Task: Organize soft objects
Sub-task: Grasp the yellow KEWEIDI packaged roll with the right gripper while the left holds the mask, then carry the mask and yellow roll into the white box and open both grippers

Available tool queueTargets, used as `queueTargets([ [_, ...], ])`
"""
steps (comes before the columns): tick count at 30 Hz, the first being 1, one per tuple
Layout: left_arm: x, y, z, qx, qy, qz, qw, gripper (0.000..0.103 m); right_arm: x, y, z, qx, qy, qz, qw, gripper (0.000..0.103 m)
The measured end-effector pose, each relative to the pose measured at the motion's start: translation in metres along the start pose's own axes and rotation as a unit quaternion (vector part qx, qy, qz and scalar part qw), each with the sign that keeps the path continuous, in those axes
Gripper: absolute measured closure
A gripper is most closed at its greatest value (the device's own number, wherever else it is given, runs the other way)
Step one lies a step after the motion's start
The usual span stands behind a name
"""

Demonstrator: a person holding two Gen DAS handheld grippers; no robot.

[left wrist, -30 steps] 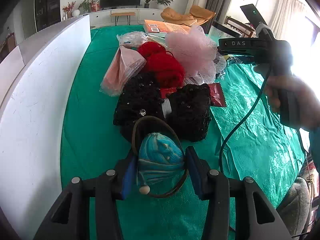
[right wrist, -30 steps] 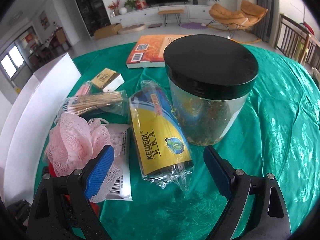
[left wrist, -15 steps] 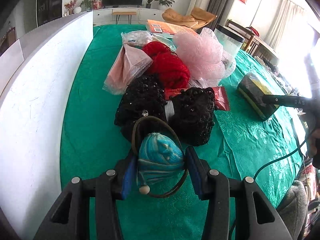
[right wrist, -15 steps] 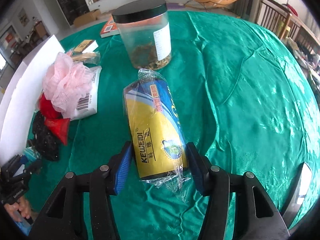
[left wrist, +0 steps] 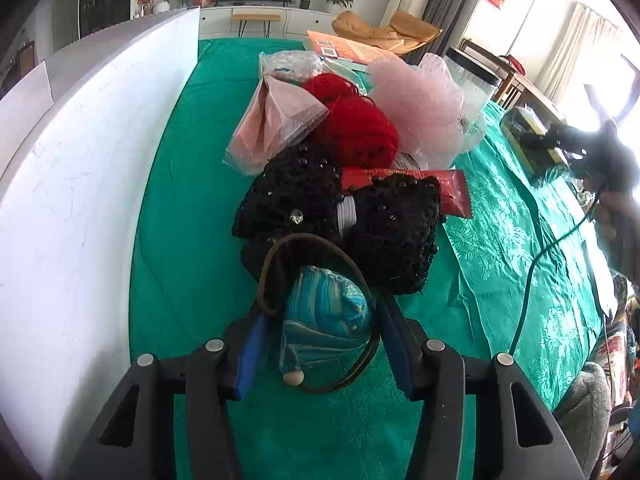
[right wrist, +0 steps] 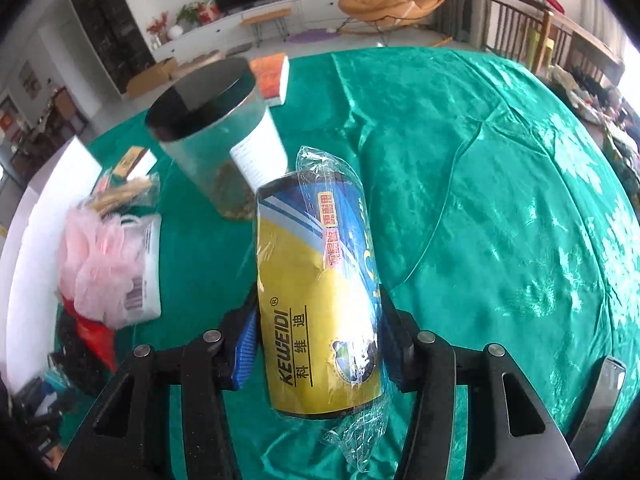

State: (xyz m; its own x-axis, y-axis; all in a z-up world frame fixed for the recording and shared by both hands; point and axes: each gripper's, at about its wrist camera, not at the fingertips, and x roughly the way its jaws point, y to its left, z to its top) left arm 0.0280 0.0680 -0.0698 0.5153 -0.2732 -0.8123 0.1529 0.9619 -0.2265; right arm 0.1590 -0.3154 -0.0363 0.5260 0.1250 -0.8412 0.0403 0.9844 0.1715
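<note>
Left gripper [left wrist: 320, 320]: spread, jaws just been opening, pointed down at the green tablecloth [left wrist: 180, 240]. Straddles a blue knitted pouch [left wrist: 326, 316] without pinching it: a clear gap at the left pad [left wrist: 248, 356], the right pad close against the brown hair band [left wrist: 276, 256] looped around the pouch. Pouch resting on the cloth, a small pale bead at its near end.

Just beyond, touching the band's far arc: a black beaded piece [left wrist: 304, 192] in two lumps joined by a grey elastic strip. Behind that, in a crowded row running away from the camera: a red sachet [left wrist: 452, 192] tucked partly under the black piece, red yarn [left wrist: 360, 128], a pink packet in clear wrap [left wrist: 272, 120], a pink mesh puff [left wrist: 416, 96]. Along the left edge, a white board [left wrist: 80, 160] standing upright. Far right of the same view, blurred against bright window light, the other tool with a dark cable [left wrist: 532, 280] trailing over the cloth.

Right gripper [right wrist: 318, 300]: clamped on a yellow-and-blue roll [right wrist: 312, 264] in clear plastic, jaws just been closing, both pads pressed on its sides near the lower end. Roll tilted, top leaning away from the camera, loose wrapper hanging below the fingers; cannot tell whether any part touches the cloth. Behind it, standing apart on the cloth: a clear jar [right wrist: 216, 136] with a black lid, an orange book [right wrist: 276, 76] farther back. To the left, the pink puff again, lying on a white barcoded packet [right wrist: 140, 276].
</note>
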Motion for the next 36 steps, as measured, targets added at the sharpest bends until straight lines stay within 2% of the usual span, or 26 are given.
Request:
queueTargets([
  [1,0.0,-0.002,0.0,0.006,0.002,0.008,0.9999,0.037,0.0,-0.007,0.012,0.02,-0.014,-0.002,1.0,0.049],
  [2,0.001,-0.003,-0.001,0.009,0.006,0.013,0.9999,0.033,0.004,-0.009,0.025,0.033,-0.024,-0.007,0.999,0.049],
  [3,0.001,-0.004,-0.001,0.009,0.008,0.013,0.9998,0.024,0.009,-0.009,0.037,0.033,-0.03,-0.011,0.999,0.049],
  [4,0.002,-0.004,-0.003,0.008,0.011,0.011,0.9999,0.019,0.015,-0.007,0.047,0.028,-0.033,-0.015,0.999,0.049],
  [7,-0.001,-0.006,-0.005,0.015,0.012,0.005,0.9998,0.019,0.041,0.003,0.069,0.008,-0.019,-0.024,0.999,0.049],
  [12,0.0,-0.005,-0.002,0.006,0.004,0.002,1.0,0.019,0.071,0.004,0.065,0.002,0.02,-0.033,0.999,0.049],
  [13,0.004,-0.009,-0.001,0.014,0.011,0.014,0.9997,0.023,0.073,0.002,0.064,0.004,0.02,-0.032,0.999,0.049],
  [14,0.007,-0.015,-0.001,0.03,0.012,0.042,0.9986,0.032,0.073,0.002,0.062,0.006,0.015,-0.03,0.999,0.049],
  [15,0.006,-0.019,-0.002,0.045,0.006,0.061,0.9971,0.06,0.073,0.0,0.063,0.012,0.013,-0.027,0.999,0.049],
  [19,-0.013,-0.007,0.001,0.008,-0.008,0.019,0.9998,0.06,0.061,-0.003,0.072,0.03,-0.003,-0.005,1.0,0.05],
  [25,-0.079,-0.003,0.018,-0.004,-0.068,-0.037,0.997,0.06,-0.007,0.005,0.097,0.025,-0.076,-0.005,0.997,0.05],
  [27,-0.094,0.001,0.024,-0.007,-0.08,-0.051,0.9955,0.06,-0.033,0.016,0.102,0.012,-0.087,0.005,0.996,0.05],
  [31,-0.118,0.026,0.041,-0.05,-0.107,-0.082,0.9897,0.06,-0.078,0.055,0.101,-0.021,-0.1,0.044,0.994,0.05],
  [34,-0.149,0.051,0.049,-0.066,-0.139,-0.062,0.9861,0.06,-0.103,0.092,0.089,-0.036,-0.098,0.093,0.99,0.05],
  [36,-0.171,0.07,0.049,-0.068,-0.159,-0.024,0.9847,0.06,-0.115,0.123,0.076,-0.048,-0.089,0.133,0.986,0.05],
])
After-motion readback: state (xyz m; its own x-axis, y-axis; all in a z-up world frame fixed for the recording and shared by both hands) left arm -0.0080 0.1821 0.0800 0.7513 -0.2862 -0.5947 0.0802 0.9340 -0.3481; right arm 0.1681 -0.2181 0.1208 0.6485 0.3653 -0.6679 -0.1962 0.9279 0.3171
